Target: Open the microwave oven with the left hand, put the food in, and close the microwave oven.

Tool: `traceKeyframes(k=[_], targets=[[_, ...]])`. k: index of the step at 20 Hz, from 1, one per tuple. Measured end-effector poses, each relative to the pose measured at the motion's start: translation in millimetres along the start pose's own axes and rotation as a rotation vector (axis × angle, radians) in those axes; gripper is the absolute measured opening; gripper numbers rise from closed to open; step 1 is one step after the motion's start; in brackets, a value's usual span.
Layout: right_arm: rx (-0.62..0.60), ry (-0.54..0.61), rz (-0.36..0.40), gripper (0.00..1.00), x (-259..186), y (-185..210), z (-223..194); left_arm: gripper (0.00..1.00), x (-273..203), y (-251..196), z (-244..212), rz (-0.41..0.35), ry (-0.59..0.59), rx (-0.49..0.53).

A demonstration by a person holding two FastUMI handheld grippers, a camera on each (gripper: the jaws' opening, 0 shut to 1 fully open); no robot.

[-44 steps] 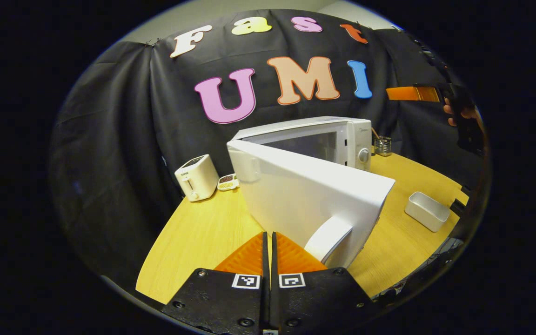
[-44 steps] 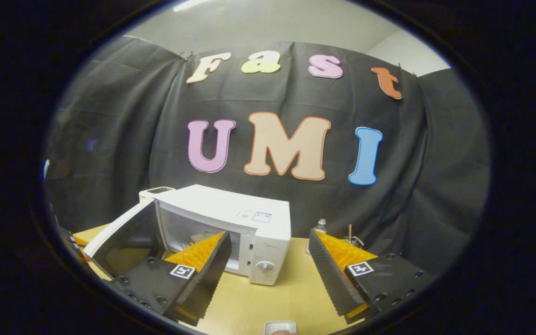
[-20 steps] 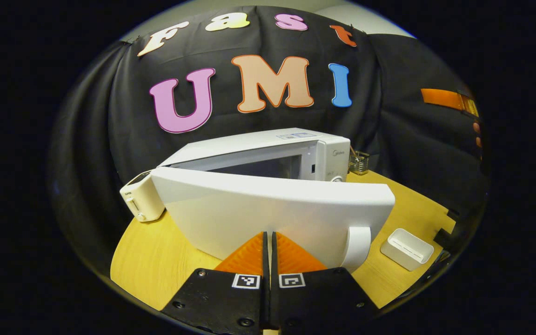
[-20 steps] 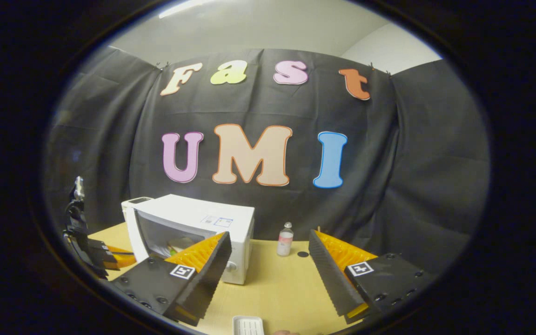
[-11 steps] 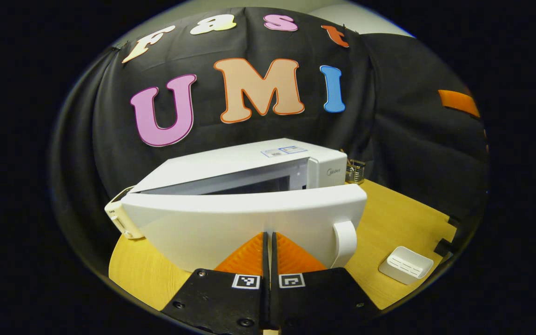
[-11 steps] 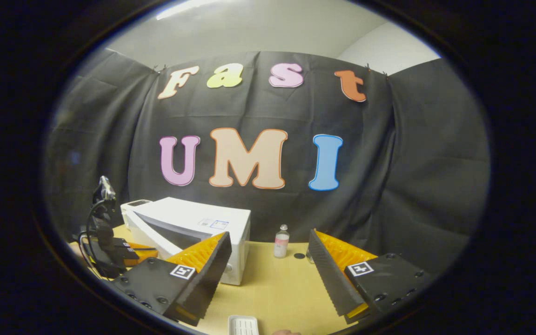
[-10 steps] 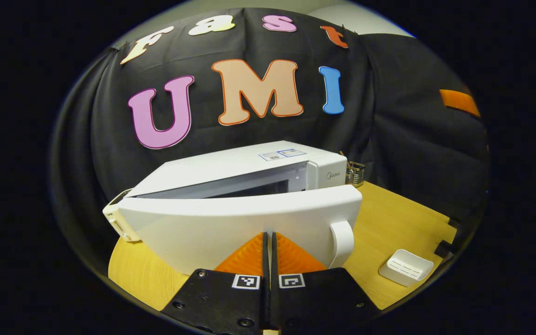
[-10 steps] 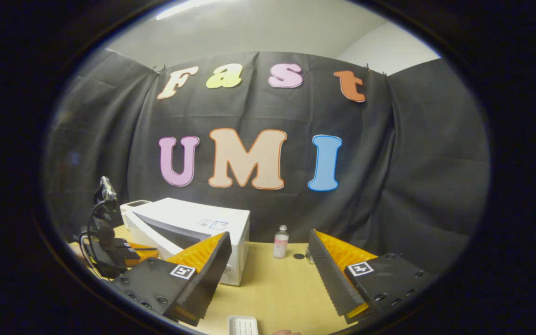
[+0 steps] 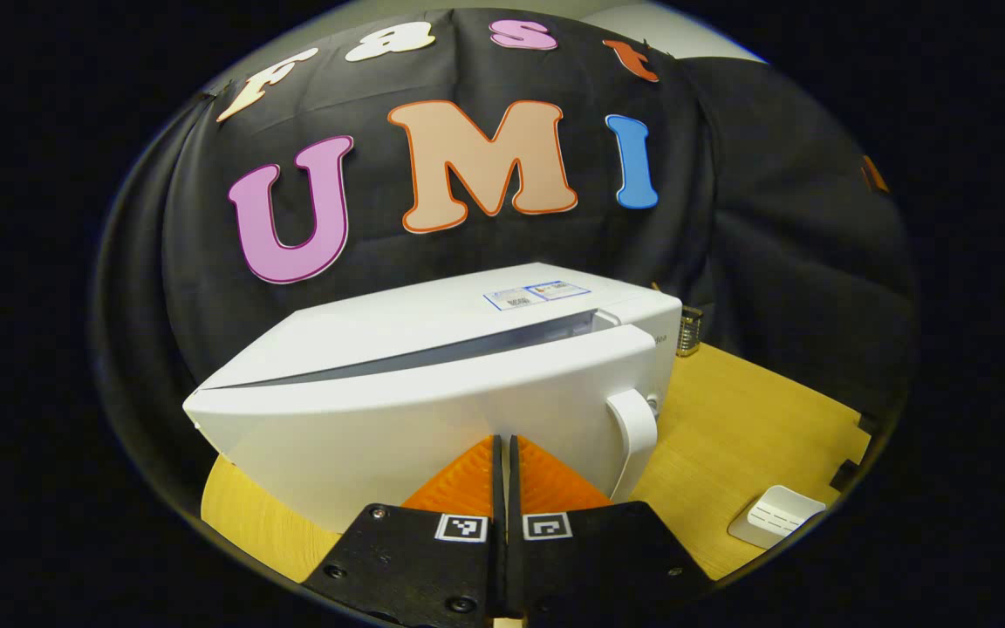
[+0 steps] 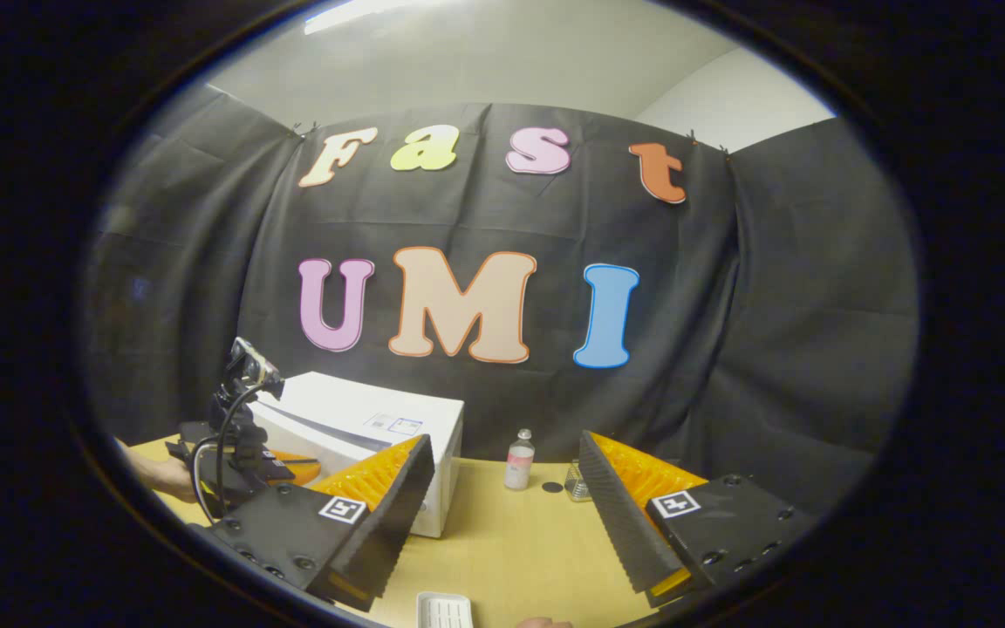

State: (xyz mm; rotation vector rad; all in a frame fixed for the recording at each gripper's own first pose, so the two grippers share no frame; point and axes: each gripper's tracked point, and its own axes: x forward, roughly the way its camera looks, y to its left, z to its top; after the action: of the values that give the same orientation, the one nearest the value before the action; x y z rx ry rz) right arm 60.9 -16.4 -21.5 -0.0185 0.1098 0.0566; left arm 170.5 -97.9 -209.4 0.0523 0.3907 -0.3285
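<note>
Looking along the left gripper view, the white microwave oven (image 9: 468, 349) stands on the wooden table (image 9: 755, 436), its door (image 9: 433, 419) nearly closed with a thin gap left along the top edge. The door's handle (image 9: 638, 436) sits at its right end. A white tray (image 9: 777, 516) lies on the table to the right, well apart from the oven, and a small metal holder (image 9: 688, 329) stands behind the oven's right corner. The left gripper (image 9: 502, 462) has its fingers pressed together, their tips right at the door's face; contact cannot be told for certain.

In the right gripper view, the microwave oven (image 10: 380, 427) stands at the left with the left gripper (image 10: 245, 453) in front of it. A small bottle (image 10: 517, 460) and a glass jar (image 10: 579, 481) stand on the table (image 10: 511, 541) farther back, and the tray (image 10: 443, 609) lies at the bottom edge. The right gripper (image 10: 502, 506) hangs above the table with its fingers wide apart, holding nothing.
</note>
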Motion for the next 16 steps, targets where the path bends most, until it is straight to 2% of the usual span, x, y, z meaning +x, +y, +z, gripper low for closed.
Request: traceKeyframes(k=[4, 6, 10, 11, 12, 16], targets=[[-0.037, 0.01, -0.002, 0.96, -1, -1, -4, 0.01, 13, 2, -4, 0.013, 0.021, 0.02], [-0.075, 0.01, -0.002, 0.96, -2, -2, -7, 0.01, 15, -5, -5, -0.003, 0.019, -0.005], [-0.119, 0.016, -0.009, 0.96, -5, -2, -10, 0.01, 19, -6, -4, 0.027, 0.015, -0.032], [-0.132, 0.012, -0.008, 1.0, -6, -2, -9, 0.01, 20, -7, -4, 0.027, 0.017, -0.047], [-0.143, 0.013, -0.01, 0.96, -7, -2, -9, 0.0, 21, -9, -6, 0.017, 0.021, -0.057], [-0.143, 0.024, -0.012, 0.97, -7, -3, -13, 0.0, 23, -14, -7, 0.002, 0.027, -0.036]])
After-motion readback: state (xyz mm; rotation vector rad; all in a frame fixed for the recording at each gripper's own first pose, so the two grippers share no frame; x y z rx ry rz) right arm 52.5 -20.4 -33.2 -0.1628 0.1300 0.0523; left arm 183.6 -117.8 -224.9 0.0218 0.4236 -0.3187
